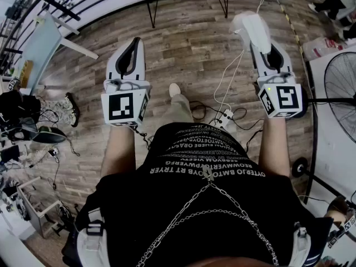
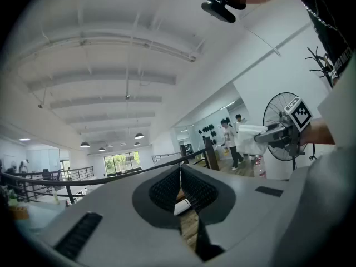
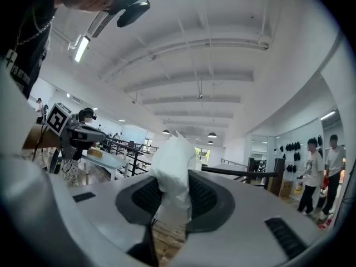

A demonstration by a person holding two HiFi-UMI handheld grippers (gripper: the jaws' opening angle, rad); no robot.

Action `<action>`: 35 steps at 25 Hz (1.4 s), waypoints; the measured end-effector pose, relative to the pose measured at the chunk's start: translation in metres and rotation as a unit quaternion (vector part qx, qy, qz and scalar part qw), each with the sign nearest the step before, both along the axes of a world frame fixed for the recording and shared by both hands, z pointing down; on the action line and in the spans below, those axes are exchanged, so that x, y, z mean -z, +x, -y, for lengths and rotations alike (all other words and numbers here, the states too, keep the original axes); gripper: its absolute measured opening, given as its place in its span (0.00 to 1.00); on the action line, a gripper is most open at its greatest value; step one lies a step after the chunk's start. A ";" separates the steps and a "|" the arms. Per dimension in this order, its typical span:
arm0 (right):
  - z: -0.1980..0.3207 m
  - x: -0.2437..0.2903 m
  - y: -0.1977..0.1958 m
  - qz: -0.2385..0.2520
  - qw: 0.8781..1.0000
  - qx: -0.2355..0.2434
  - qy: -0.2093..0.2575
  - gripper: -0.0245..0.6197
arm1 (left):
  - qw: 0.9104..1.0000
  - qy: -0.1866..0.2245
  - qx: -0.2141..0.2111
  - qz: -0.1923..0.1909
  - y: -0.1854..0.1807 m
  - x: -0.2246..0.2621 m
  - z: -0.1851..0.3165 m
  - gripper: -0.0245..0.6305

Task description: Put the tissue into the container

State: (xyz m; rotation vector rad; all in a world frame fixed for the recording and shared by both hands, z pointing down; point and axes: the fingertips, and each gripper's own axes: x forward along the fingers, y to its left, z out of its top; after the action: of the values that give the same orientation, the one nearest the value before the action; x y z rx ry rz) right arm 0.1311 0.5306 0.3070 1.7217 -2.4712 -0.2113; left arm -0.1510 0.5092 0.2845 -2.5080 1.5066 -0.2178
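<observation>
Above open wood floor [image 1: 189, 38], the right gripper [image 3: 169, 191] clamps a tissue [image 3: 172, 166], the left gripper [image 2: 181, 174] is closed and empty, and a fan [image 1: 342, 90] stands just beside the right gripper.

tissue [image 3: 171, 171] | white, crumpled, loose soft folds | standing upright, bunched top poking out past the tips | pinched between the jaws of the right gripper [image 3: 169, 203] | held in mid-air

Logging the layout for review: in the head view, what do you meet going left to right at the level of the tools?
A light blue table, left tool, shoe, power strip, right tool clamping the tissue, fan.
</observation>
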 end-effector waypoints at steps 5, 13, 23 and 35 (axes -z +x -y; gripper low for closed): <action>0.037 -0.012 0.000 0.018 1.000 -0.009 0.001 0.22 | 1.000 0.005 -0.005 0.006 0.000 -0.010 0.046 0.08; 0.143 -0.006 -0.018 0.021 1.000 -0.008 0.001 0.22 | 1.000 -0.005 -0.023 0.014 -0.009 -0.016 0.168 0.08; 0.262 0.013 -0.075 0.019 0.999 -0.023 -0.015 0.22 | 0.999 -0.038 -0.039 0.006 -0.067 -0.024 0.288 0.08; 0.292 0.023 -0.073 0.038 0.999 -0.026 -0.019 0.22 | 0.997 -0.053 -0.062 0.004 -0.059 -0.042 0.336 0.08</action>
State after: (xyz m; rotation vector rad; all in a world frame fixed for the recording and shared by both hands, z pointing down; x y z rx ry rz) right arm 0.0581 0.2383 0.2836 1.8092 -2.4606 -0.0962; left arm -0.2101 0.1728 0.3270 -2.6686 1.3631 -0.2935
